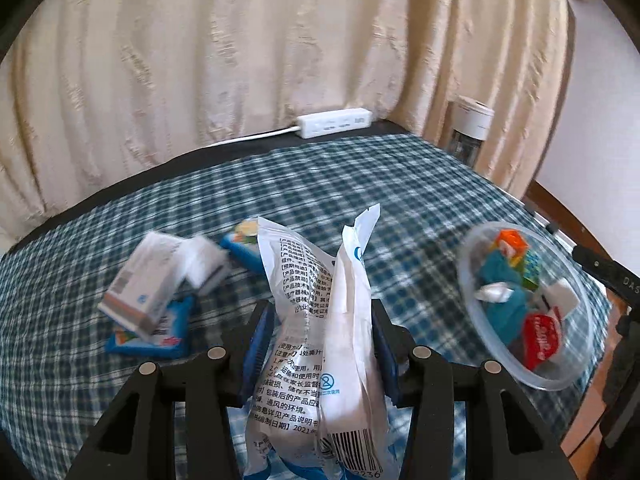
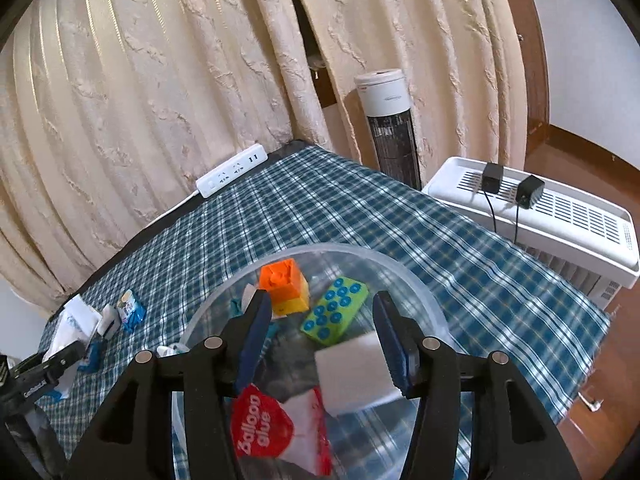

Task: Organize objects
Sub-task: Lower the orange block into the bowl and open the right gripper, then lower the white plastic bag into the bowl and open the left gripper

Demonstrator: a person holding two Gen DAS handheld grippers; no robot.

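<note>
My left gripper (image 1: 320, 332) is shut on a crinkled clear and white plastic package (image 1: 304, 312) with printed text, held upright above the checked tablecloth (image 1: 360, 184). To its right stands a clear plastic bowl (image 1: 466, 280) with an orange block (image 1: 510, 242) and a red packet (image 1: 540, 340) inside. My right gripper (image 2: 320, 304) hovers over that bowl (image 2: 400, 268), jaws apart. A white block (image 2: 352, 372) lies below them by the right finger, with a gap to the left pad. An orange block (image 2: 284, 280), a green dotted block (image 2: 336, 312) and a red glue packet (image 2: 260, 428) rest in the bowl.
A white box (image 1: 140, 284) and blue packets (image 1: 152, 340) lie on the cloth at the left. A power strip (image 2: 232, 176) sits at the far edge by the curtain. A tower fan (image 2: 388, 120) and a white appliance (image 2: 540, 216) stand beyond the table's right side.
</note>
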